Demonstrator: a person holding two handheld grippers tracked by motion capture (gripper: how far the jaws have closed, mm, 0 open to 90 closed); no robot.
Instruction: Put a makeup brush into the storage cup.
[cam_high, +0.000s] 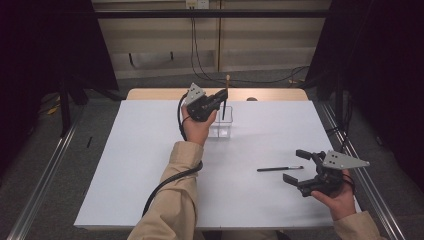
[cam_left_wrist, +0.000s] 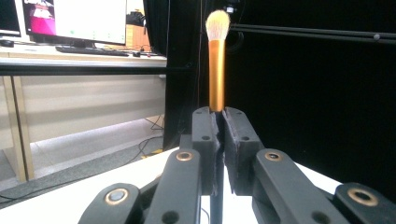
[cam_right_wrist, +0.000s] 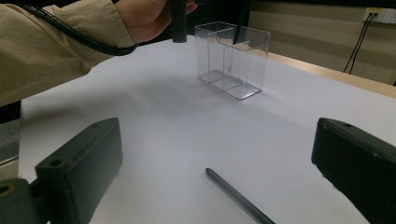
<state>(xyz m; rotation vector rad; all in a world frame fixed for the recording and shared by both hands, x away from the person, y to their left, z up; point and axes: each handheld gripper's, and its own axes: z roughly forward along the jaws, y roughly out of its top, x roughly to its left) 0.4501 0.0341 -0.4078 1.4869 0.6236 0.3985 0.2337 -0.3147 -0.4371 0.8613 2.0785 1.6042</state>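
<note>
Brush (cam_left_wrist: 217, 65) stands upright at upper centre, pinched in your left gripper (cam_high: 221, 96) above the clear holder (cam_high: 221, 128). Your right gripper (cam_high: 300, 166), lower right, is spread near the pen (cam_high: 280, 169).

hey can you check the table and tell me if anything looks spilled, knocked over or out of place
Nothing stands out. The clear organizer stands upright on the white table. The left tongs hold the makeup brush upright, its lower end inside the organizer. A dark pen lies flat by the open right tongs. No spills show.
</note>
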